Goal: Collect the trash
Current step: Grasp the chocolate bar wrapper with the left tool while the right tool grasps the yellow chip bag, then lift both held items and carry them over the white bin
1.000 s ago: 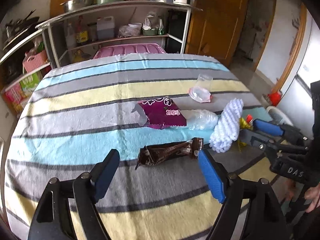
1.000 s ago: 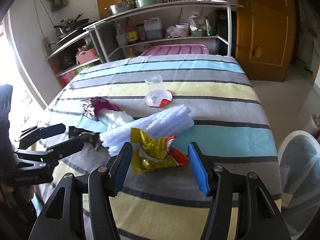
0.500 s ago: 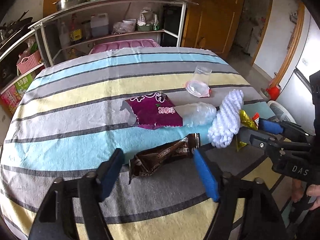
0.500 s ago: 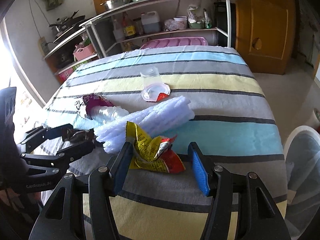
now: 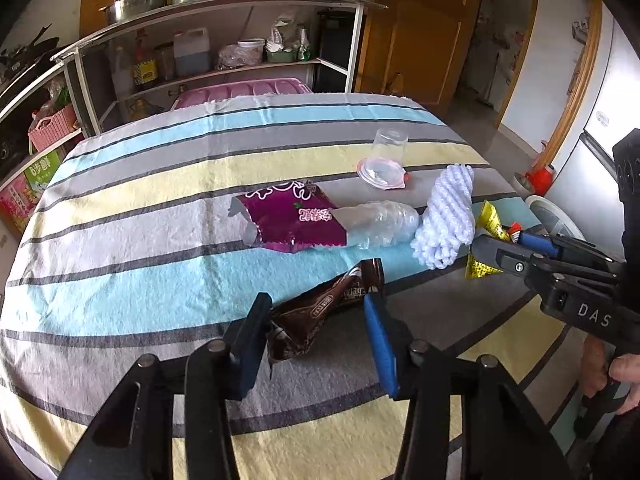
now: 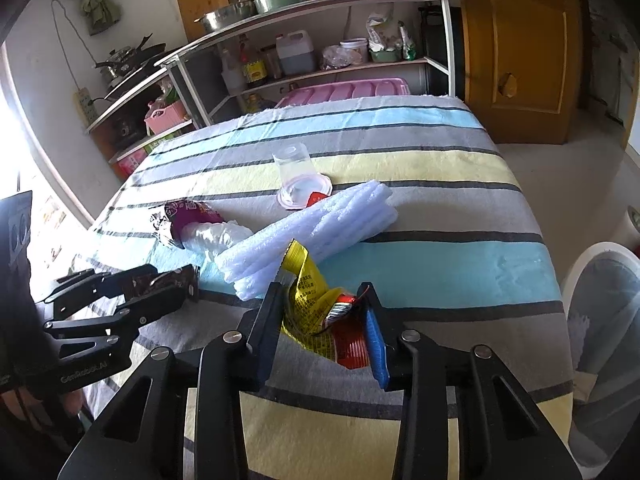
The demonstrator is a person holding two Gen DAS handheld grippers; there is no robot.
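Trash lies scattered on the striped tablecloth (image 5: 160, 208): brown wrapper (image 5: 320, 312) near the 6 o'clock edge, yellow-red packet (image 6: 320, 312) at its 3 o'clock, beyond a white foam roll (image 5: 448, 216).

Left gripper (image 5: 316, 340): jaws closing, wrapper's crumpled end between them, left pad touching, right pad just clear. Not yet clamped.

Right gripper (image 6: 324, 328): jaws closing around the packet, both pads against its sides.

Advice: finish both squeezes before lifting; thin film slips, so bite the bunched part, not a loose corner.

Pose: both tools slant down toward 12 o'clock; a hand (image 5: 624, 376) grips the right tool's handle.
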